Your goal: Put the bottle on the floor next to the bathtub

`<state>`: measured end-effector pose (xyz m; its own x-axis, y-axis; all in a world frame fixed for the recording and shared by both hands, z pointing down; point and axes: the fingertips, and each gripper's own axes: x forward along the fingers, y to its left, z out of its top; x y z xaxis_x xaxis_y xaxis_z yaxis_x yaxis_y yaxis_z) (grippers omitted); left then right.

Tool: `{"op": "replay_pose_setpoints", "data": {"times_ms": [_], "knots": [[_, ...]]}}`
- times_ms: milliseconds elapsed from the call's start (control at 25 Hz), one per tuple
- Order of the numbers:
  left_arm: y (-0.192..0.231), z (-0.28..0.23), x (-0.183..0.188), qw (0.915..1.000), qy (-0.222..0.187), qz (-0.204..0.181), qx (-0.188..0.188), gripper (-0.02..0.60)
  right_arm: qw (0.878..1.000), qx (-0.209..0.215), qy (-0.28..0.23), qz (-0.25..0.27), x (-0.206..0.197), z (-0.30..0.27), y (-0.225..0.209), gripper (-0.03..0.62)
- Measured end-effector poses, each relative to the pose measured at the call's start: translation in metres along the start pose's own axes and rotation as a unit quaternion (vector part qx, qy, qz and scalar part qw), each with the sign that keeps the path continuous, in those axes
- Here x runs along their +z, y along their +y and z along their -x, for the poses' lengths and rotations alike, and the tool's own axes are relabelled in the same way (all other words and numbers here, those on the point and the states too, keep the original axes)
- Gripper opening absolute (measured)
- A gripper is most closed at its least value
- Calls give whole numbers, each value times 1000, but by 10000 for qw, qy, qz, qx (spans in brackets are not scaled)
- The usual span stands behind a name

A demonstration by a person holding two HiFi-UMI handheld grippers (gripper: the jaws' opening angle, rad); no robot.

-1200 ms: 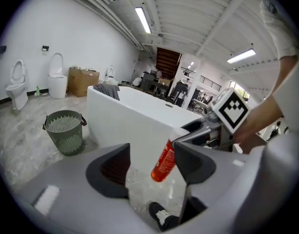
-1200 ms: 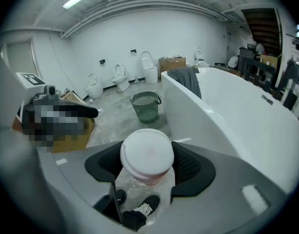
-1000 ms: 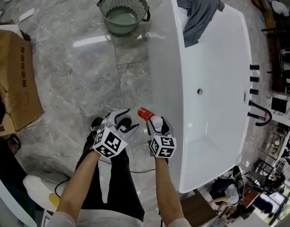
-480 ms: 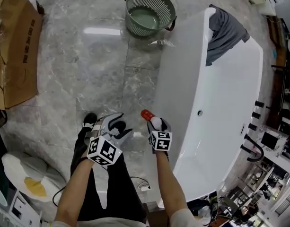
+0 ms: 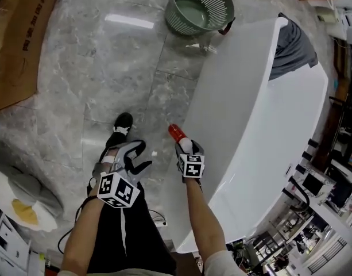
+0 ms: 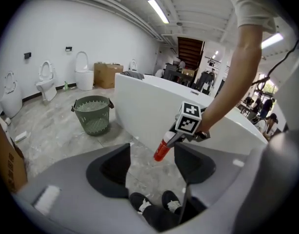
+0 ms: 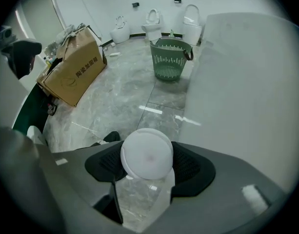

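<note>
In the head view, our right claw (image 5: 185,148) is clamped on the red-and-white plastic bottle (image 5: 176,133). The bottle's red end points away from us. It hangs in the air just beside the outer wall of the long white bathtub (image 5: 250,119), above the grey marble floor (image 5: 107,73). Our left claw (image 5: 142,156) is on the far side of the bottle from the bathtub, near it but not touching. A green slotted plastic basket (image 5: 198,4) stands on the floor off the far end of the bathtub.

In the left gripper view, this claw's jaws stand apart. Between them we see only floor and our black shoes (image 6: 154,202). Beyond them the bottle tilts red end down in front of the bathtub wall.

In the right gripper view, the bottle's round white end fills the gap between the jaws, and both pads press on it. The bathtub wall rises close on one side. A brown cardboard box (image 7: 73,72) sits well apart from the bathtub across the floor.

We judge that we are in the carrying step, with the bottle brought alongside the bathtub but not yet lowered. Next we need to bring the right claw down, turn the bottle so that it can stand or lie steady, and set it on the floor near the bathtub's foot. Only then should we part the jaws. The bottle's red end should stay clear of the bathtub wall on the way down.
</note>
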<state>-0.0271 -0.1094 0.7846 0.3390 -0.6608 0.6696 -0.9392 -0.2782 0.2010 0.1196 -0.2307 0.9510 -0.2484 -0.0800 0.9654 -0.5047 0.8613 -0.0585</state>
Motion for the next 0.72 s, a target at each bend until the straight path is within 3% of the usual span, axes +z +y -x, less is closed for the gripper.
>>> {"op": "replay_pose_setpoints", "data": {"times_ms": [400,720], "knots": [[15,-67,-15,9962,-262,823,-119,333,9987,-45,326,-402,-31,-40,-2,284],[13,-115,-25,9954,-354,864,-209,330,9982,-98,273,-526,-31,-85,-25,284]]}}
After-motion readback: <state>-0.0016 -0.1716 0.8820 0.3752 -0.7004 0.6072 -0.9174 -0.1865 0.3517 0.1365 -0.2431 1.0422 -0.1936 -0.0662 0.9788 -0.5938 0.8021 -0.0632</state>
